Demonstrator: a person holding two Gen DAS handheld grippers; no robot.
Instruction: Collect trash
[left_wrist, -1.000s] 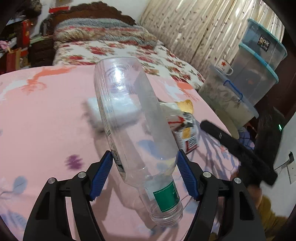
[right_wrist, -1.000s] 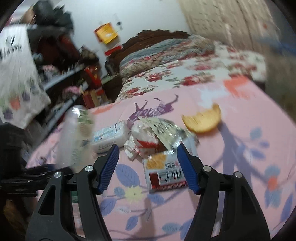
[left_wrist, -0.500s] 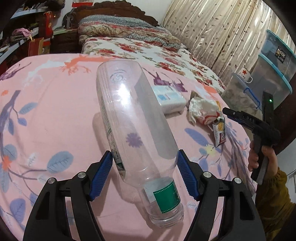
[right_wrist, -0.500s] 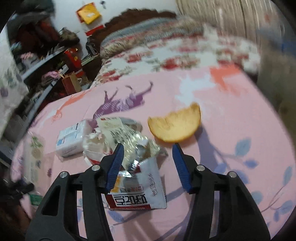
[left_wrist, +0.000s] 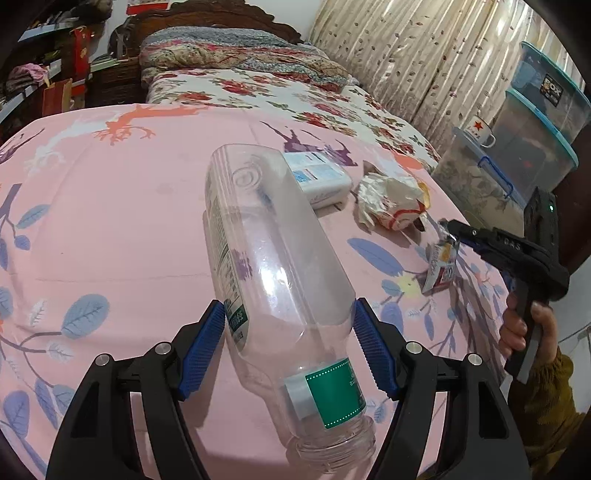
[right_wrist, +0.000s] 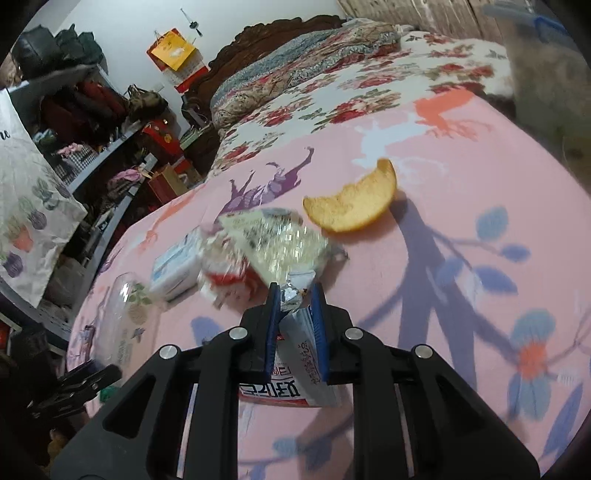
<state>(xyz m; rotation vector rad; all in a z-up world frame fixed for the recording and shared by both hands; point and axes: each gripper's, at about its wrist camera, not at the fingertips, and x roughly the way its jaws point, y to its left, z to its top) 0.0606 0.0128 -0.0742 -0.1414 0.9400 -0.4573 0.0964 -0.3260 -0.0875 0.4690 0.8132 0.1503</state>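
Note:
My left gripper (left_wrist: 290, 347) is shut on a clear empty plastic bottle (left_wrist: 273, 266), held above the pink bedsheet (left_wrist: 110, 221) with its neck towards the camera. My right gripper (right_wrist: 295, 314) is shut on a silver snack wrapper with red print (right_wrist: 299, 369) and lifts its top edge off the sheet; it also shows in the left wrist view (left_wrist: 441, 264). On the sheet lie a crumpled white and red wrapper (left_wrist: 391, 201), a white tissue pack (left_wrist: 317, 177) and an orange peel (right_wrist: 351, 206).
A floral quilt and a carved headboard (left_wrist: 221, 22) lie beyond the pink sheet. Stacked clear storage boxes (left_wrist: 532, 122) and a curtain stand to the right. Cluttered shelves (right_wrist: 92, 110) and a patterned bag (right_wrist: 26, 192) stand at the left side.
My right gripper has closed on the snack wrapper, which was lying flat between open fingers before. My left gripper has kept hold of the bottle and drawn back, showing more of the sheet.

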